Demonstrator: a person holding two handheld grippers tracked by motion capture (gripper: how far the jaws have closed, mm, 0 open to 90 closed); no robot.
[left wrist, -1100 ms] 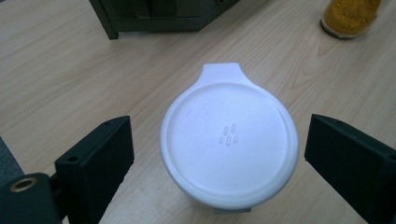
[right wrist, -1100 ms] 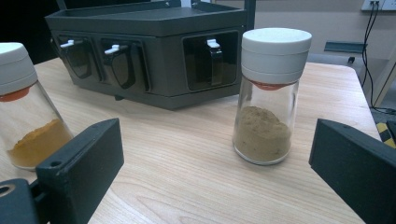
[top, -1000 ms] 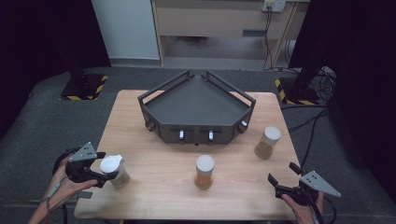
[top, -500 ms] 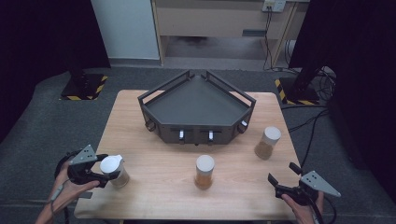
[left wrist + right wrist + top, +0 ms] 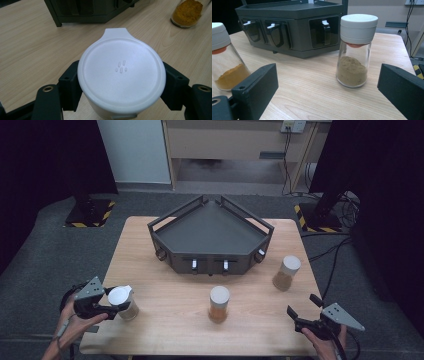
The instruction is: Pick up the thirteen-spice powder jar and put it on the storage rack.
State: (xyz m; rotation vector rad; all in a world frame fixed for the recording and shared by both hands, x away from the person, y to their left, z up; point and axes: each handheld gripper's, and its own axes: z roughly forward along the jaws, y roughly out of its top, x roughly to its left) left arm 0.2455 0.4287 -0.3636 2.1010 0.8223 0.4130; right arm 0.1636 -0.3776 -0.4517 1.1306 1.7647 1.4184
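Clamping the left jar point(image 5: 121, 75) just under its lid, between our left gripper's point(image 5: 111, 304) just-closed jaws, we risk it slipping or tilting — smooth glass. Right gripper point(image 5: 306, 314) gapes, aimed at the brown jar point(image 5: 355, 51).

The bench point(image 5: 170, 285) is a light wooden top with a visible grain, standing on a grey carpeted floor point(image 5: 45, 250) that runs out on every side. Ahead of the left claw, past the far edge of the bench, a pale panel point(image 5: 134, 150) stands against the back of the room, and beside it a beige cabinet point(image 5: 235, 140) with a power socket point(image 5: 293, 125) and hanging cables point(image 5: 287, 155). To either side hang black curtains point(image 5: 45, 155), with dark stand bases point(image 5: 89, 212) edged in yellow-and-black tape at their feet. Loose cables point(image 5: 345, 205) lie on the floor far ahead of the right claw. Light falls evenly from above.
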